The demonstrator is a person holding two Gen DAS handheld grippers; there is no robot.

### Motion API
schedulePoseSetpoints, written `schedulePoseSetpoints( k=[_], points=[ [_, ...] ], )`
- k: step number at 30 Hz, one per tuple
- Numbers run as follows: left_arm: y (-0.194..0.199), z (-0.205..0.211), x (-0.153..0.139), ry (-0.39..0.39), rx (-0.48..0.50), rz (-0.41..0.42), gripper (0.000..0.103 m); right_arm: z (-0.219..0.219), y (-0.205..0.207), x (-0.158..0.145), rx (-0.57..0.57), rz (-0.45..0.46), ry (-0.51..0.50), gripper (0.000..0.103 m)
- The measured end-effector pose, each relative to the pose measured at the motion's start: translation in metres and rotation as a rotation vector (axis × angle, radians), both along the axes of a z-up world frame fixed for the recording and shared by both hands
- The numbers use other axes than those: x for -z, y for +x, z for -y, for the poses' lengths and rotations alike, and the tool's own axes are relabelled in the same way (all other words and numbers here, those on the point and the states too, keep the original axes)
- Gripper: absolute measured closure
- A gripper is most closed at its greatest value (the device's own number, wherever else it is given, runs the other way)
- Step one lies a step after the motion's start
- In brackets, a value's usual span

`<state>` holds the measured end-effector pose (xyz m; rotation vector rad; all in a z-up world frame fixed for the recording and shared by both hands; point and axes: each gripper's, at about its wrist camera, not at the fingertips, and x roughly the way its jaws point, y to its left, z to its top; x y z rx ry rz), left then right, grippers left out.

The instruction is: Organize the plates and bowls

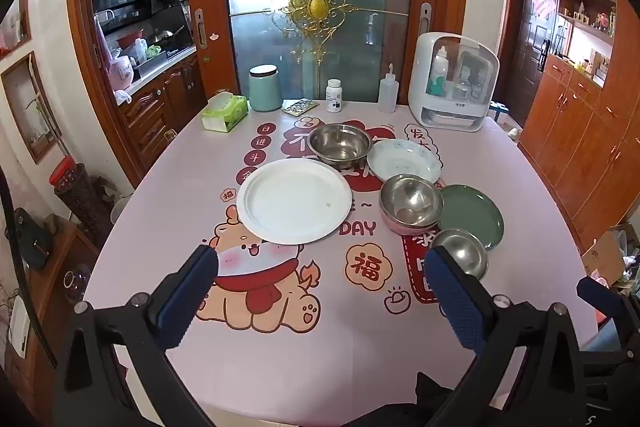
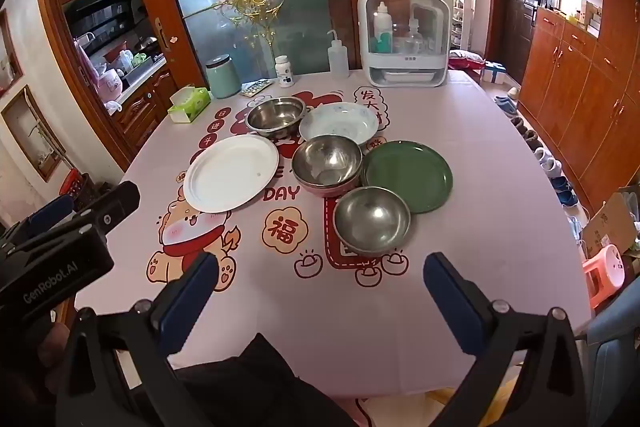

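Note:
A large white plate (image 1: 294, 201) (image 2: 232, 173) lies mid-table. Behind it stands a big steel bowl (image 1: 340, 145) (image 2: 276, 115), with a patterned white plate (image 1: 404, 161) (image 2: 339, 123) to its right. A steel bowl nested in a pink bowl (image 1: 411, 203) (image 2: 327, 163) sits beside a green plate (image 1: 472, 215) (image 2: 408, 175). A small steel bowl (image 1: 460, 253) (image 2: 372, 219) is nearest. My left gripper (image 1: 320, 263) is open and empty, hovering before the white plate. My right gripper (image 2: 320, 267) is open and empty, just short of the small bowl.
At the table's far edge stand a tissue box (image 1: 224, 113), a teal canister (image 1: 265, 87), a pill bottle (image 1: 334, 95), a squeeze bottle (image 1: 388, 91) and a white storage box (image 1: 454, 83). A pink cartoon tablecloth (image 1: 280, 347) covers the table. Wooden cabinets (image 2: 580, 99) line the right wall.

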<state>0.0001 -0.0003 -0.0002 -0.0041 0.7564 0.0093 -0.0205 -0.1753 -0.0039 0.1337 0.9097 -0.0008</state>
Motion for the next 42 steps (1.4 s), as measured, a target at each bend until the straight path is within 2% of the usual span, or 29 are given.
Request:
schedulePoseSetpoints(
  k=[9,27,42],
  points=[
    [0.005,0.009,0.003,0.010,-0.006,0.001,0.001,-0.001,0.000,0.000,0.009,-0.011,-0.010,0.000],
    [-0.006,0.002,-0.006,-0.031,0.038,0.028,0.001,0.000,-0.001,0.003,0.013,-0.015,-0.005,0.000],
    [-0.007,0.003,-0.004,-0.029,0.037,0.029,0.001,0.002,-0.001,0.001,0.014,-0.019,-0.005,0.000]
  ],
)
